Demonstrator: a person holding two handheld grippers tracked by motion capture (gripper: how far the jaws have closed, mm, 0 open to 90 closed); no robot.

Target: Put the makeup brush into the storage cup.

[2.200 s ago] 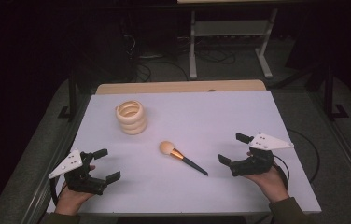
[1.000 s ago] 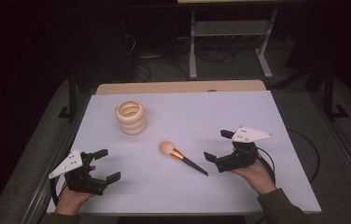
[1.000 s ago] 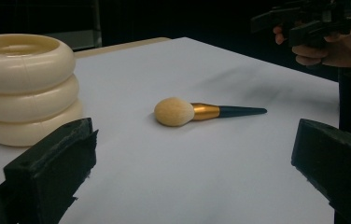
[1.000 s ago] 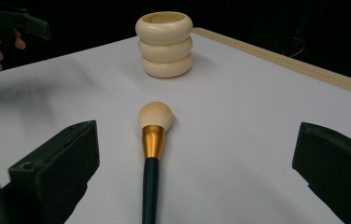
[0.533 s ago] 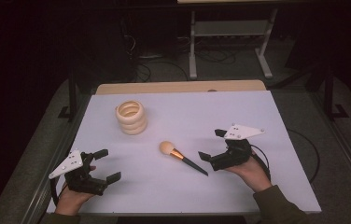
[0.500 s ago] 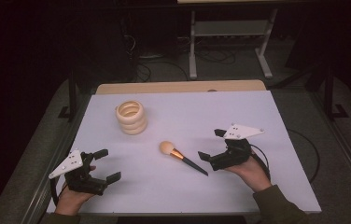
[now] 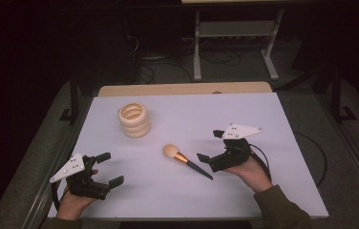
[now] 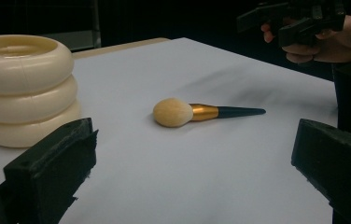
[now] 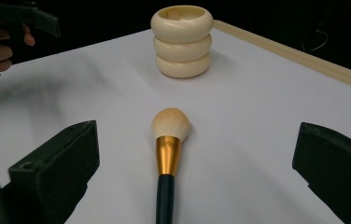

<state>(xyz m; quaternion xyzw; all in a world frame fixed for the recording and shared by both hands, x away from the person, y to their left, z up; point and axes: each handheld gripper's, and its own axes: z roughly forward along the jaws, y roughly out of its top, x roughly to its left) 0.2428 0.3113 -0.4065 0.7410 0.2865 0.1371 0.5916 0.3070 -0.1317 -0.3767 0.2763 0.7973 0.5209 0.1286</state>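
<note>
A makeup brush (image 7: pixel 187 161) with cream bristles, a gold ferrule and a dark handle lies flat on the white table (image 7: pixel 273 119). Its handle end points at my right gripper (image 7: pixel 209 145), which is open just to the brush's right. In the right gripper view the brush (image 9: pixel 168 149) lies between the wide jaws of that gripper (image 9: pixel 196 144), bristles away from me. A cream holder (image 7: pixel 133 120) of three stacked rings stands upright at the back left. My left gripper (image 7: pixel 110 168) rests open and empty near the front left corner. From it I see the brush (image 8: pixel 201 112) and the holder (image 8: pixel 24 88).
A wooden strip (image 7: pixel 182 88) runs along the table's far edge. Behind it on the dark floor are a metal stand (image 7: pixel 235 43) and cables. The right gripper's cable (image 7: pixel 311 157) loops over the table's right side.
My right gripper has moved left across the table to the brush's handle end, still open. The left gripper, the brush and the holder have stayed put.
</note>
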